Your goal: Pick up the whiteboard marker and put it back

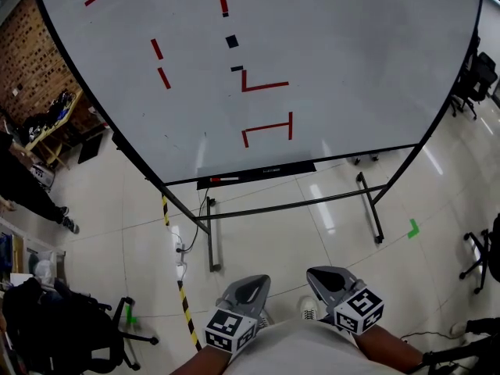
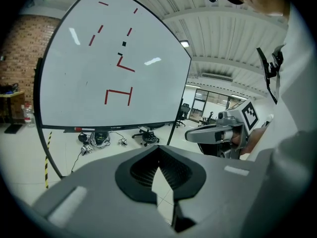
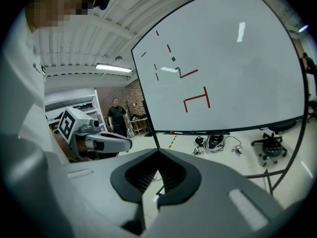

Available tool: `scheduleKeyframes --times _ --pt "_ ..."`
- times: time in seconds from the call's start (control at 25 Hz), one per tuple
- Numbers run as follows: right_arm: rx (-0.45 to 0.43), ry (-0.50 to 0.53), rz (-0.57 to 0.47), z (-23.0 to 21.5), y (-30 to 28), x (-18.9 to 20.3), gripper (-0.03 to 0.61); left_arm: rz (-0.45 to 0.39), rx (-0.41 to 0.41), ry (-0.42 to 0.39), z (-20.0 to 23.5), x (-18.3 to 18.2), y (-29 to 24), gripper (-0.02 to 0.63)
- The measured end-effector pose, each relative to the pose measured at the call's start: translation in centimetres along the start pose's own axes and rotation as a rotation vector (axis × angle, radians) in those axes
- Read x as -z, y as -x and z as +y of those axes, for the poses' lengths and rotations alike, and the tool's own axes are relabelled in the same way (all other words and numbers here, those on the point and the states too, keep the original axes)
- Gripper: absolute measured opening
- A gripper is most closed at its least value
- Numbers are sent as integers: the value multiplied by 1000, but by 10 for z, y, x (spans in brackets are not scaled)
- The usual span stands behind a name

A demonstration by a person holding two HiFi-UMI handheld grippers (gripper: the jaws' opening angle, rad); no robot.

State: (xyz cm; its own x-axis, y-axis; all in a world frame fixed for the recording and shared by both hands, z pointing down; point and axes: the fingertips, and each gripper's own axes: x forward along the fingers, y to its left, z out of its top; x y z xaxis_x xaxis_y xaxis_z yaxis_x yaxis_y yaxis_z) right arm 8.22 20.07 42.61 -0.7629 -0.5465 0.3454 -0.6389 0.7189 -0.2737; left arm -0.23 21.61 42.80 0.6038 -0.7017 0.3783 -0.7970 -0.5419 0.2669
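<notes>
The whiteboard (image 1: 328,30) on its rolling stand fills the scene ahead, with red strokes drawn near its middle. Along its lower edge runs a dark tray (image 1: 273,170). The left tongs (image 1: 251,283) and right tongs (image 1: 329,273) hang low, close to the person's body and well apart from the board. Each pair is closed tip to tip, with nothing between. The whiteboard marker (image 1: 223,179), red and white, lies lengthwise in the tray toward its left end.

This would fit a marker waiting to be lifted as well as one already returned, so the step in hand cannot be settled. As for handling, I judge the marker slim and prone to roll. It would best be gripped squarely across its barrel and set flat along the tray.
</notes>
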Motion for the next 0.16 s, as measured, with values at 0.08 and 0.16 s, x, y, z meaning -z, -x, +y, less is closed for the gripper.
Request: scheduleKeyframes --times 0.08,0.16 --pt "-3 3 5 3 -1 1 0 2 0 4 1 1 -1 17" --pt "-5 7 12 6 -2 3 0 4 4 5 1 2 -3 17"
